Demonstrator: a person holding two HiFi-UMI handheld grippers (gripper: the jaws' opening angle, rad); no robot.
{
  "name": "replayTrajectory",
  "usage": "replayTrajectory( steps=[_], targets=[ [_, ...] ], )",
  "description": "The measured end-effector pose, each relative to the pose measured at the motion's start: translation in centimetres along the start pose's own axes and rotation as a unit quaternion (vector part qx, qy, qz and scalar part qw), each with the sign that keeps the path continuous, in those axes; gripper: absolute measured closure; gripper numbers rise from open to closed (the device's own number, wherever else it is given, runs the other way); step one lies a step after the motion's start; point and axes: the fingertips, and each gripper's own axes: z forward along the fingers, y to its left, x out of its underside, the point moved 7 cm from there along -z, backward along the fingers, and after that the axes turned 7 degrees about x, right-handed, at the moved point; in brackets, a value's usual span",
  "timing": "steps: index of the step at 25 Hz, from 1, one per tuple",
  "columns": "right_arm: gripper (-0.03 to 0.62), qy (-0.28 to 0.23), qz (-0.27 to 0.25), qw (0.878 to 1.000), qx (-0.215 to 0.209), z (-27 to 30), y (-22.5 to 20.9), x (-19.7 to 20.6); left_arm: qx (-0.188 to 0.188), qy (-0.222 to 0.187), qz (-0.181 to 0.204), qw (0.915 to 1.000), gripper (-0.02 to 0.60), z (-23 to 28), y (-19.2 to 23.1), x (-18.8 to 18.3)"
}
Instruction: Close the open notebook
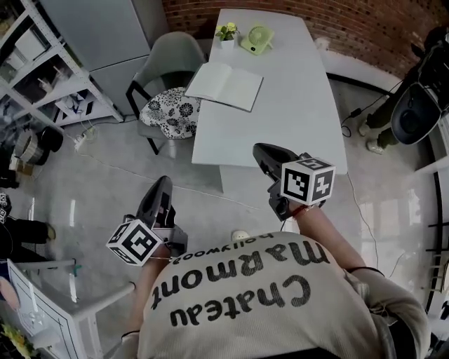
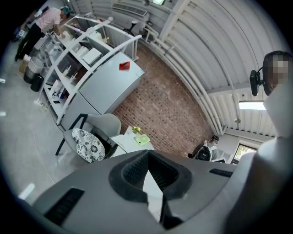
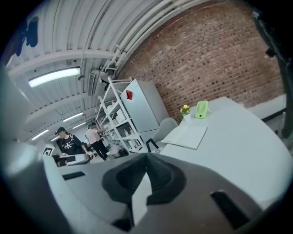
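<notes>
Notebook (image 1: 224, 85) open on table (image 1: 287, 105) (chair (image 1: 168, 59) beside, perhaps a fan (image 1: 256, 38) beyond); left tool (image 1: 163, 182), right tool (image 1: 262, 149) closed, empty.

Brick wall (image 1: 351, 21), white table (image 1: 295, 112), perhaps tiled floor (image 1: 91, 189)

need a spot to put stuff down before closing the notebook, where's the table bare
The near half of the table, from the notebook to the front edge, is bare, as is the strip right of the notebook. The far end is crowded: a small plant and green fan.
</notes>
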Motion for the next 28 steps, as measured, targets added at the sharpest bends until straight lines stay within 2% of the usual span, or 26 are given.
replayTrajectory(
  steps=[7,12,20,24,28],
  targets=[
    [0.592,0.006,-0.012,1.0,-0.024,2.3,-2.3,-1.6,-0.014,-0.025,-0.002,0.9996,0.581,1.7,0.0,0.6],
    [0.591,0.031,-0.002,0.999,-0.029,4.1,-3.2,-0.1,-0.042,-0.011,-0.013,0.999,0.581,1.3,1.2,1.7],
    [0.591,0.074,0.008,0.997,-0.021,8.3,-3.4,1.5,-0.064,-0.001,-0.045,0.997,0.581,1.2,4.7,1.6],
    [0.591,0.08,0.01,0.997,-0.004,11.4,-3.1,1.0,-0.053,0.006,-0.057,0.9969,0.581,2.6,7.8,0.3],
    [0.592,0.081,0.019,0.996,0.018,15.1,-2.6,-0.5,-0.047,0.022,-0.056,0.9971,0.581,4.9,11.2,-3.0]
  ],
)
